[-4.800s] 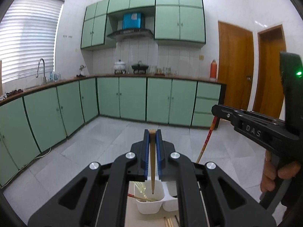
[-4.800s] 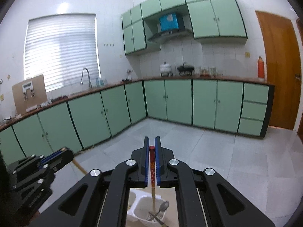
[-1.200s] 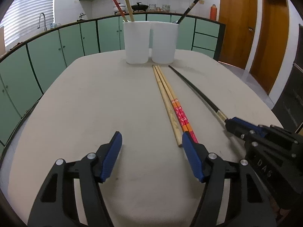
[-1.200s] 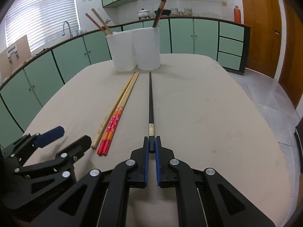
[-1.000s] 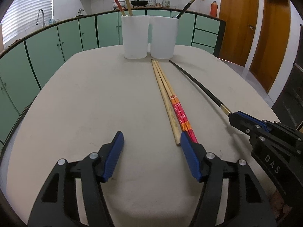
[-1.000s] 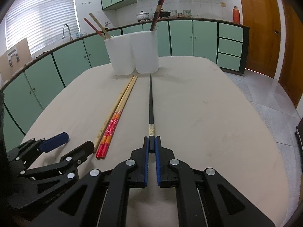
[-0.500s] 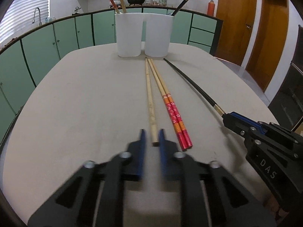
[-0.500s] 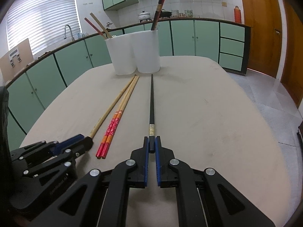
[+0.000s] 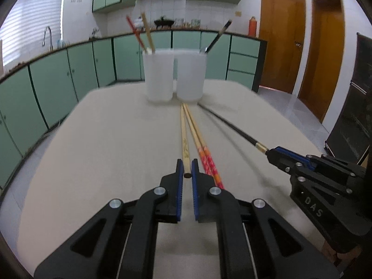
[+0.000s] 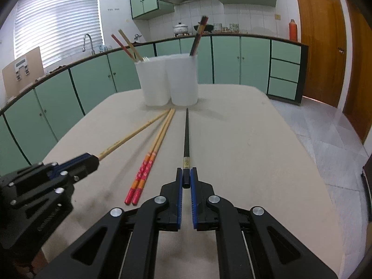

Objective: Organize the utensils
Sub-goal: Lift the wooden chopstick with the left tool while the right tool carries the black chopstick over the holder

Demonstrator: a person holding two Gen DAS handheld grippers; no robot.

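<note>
- Just short of the white holder (image 10: 171, 86), on the beige table (image 10: 255, 151): found the bamboo chopstick (image 9: 184, 137), the red-ended pair (image 10: 148, 162) and the black chopstick (image 10: 186, 137), all pointing at the holder with tips near its base.
- Saw the left gripper (image 9: 187, 169) pressed together on the butt of the bamboo chopstick, at the end farthest from the holder.
- Saw the right gripper (image 10: 186, 176) likewise pinching the black chopstick's butt, just behind its gold band.
- Left the red-ended pair untouched between the two held sticks.
- Judged all as light, thin and stiff. Took the black one for lacquered, so likely slippery.
- Judged a hold at the very end as leaving a long free length, liable to swivel in the pads; thought a bite slightly nearer the holder steadier.
- Could not tell whether either held tip was clear of the table.
- Could not see the holder's contents behind its opaque walls, only stick ends poking above the rim.
- Found the left view smeared, so fine detail there was lost.
</note>
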